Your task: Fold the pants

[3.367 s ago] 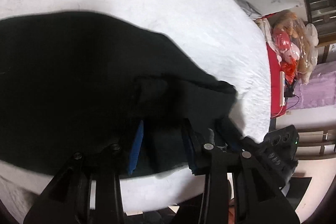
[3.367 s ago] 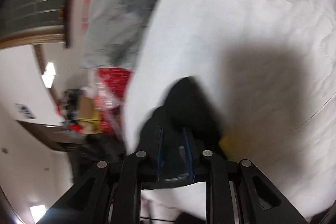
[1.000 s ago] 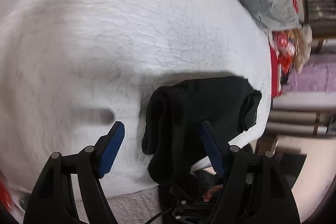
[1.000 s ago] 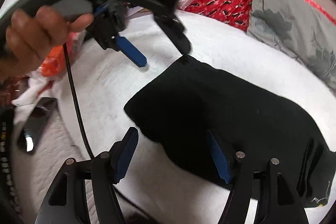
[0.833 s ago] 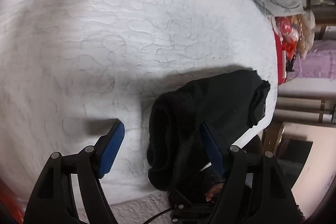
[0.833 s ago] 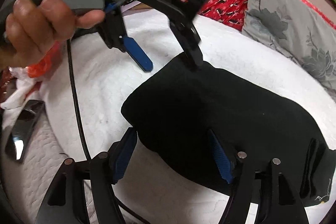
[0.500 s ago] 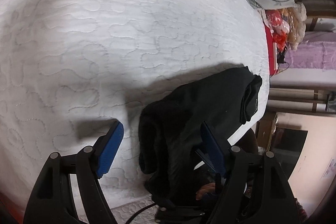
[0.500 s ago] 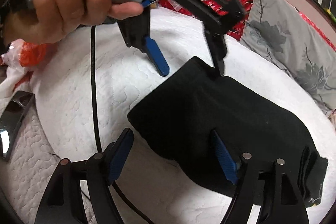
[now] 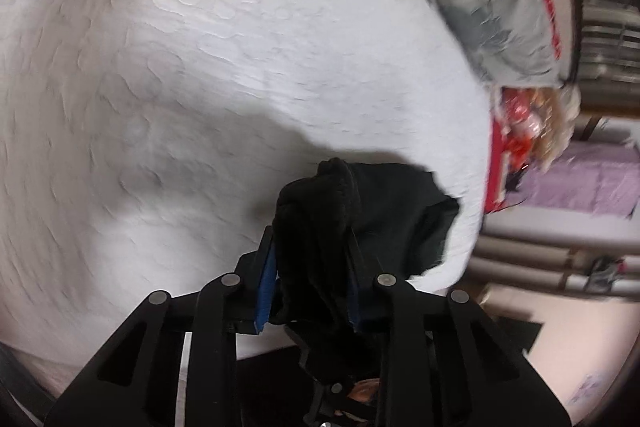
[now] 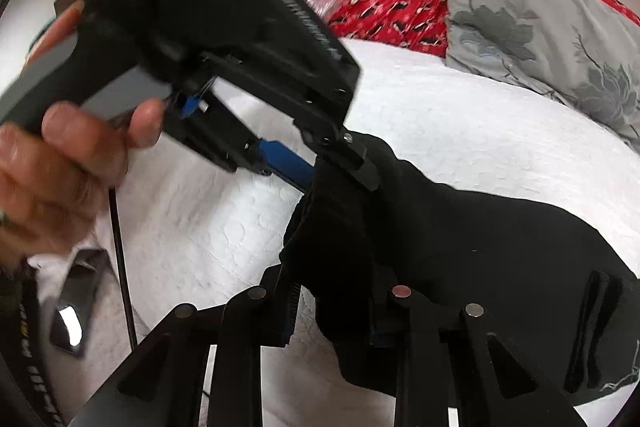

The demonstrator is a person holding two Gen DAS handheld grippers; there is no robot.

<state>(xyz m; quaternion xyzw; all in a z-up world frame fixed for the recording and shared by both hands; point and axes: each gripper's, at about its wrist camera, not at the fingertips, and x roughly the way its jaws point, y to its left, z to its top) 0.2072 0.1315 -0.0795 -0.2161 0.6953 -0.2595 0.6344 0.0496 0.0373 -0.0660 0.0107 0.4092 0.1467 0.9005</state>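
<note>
Here our left gripper (image 9: 310, 287) pinches a thick bunched roll of the black pants (image 9: 384, 211), its jaws having just closed with the cloth between the blue pads (image 9: 265, 287); our right gripper (image 10: 332, 311) has likewise just clamped down on the neighbouring part of the same folded end. We take both points of that end, probably so the whole edge travels level and lands square over the rest. Beyond the grip, the pants lie partly folded near the edge of the white quilted mattress (image 9: 200, 47), which gives a flat bed for the fold. A hand (image 10: 48, 163) works the left tool's handle, and a grey floral pillow (image 10: 540, 19) sits well clear
</note>
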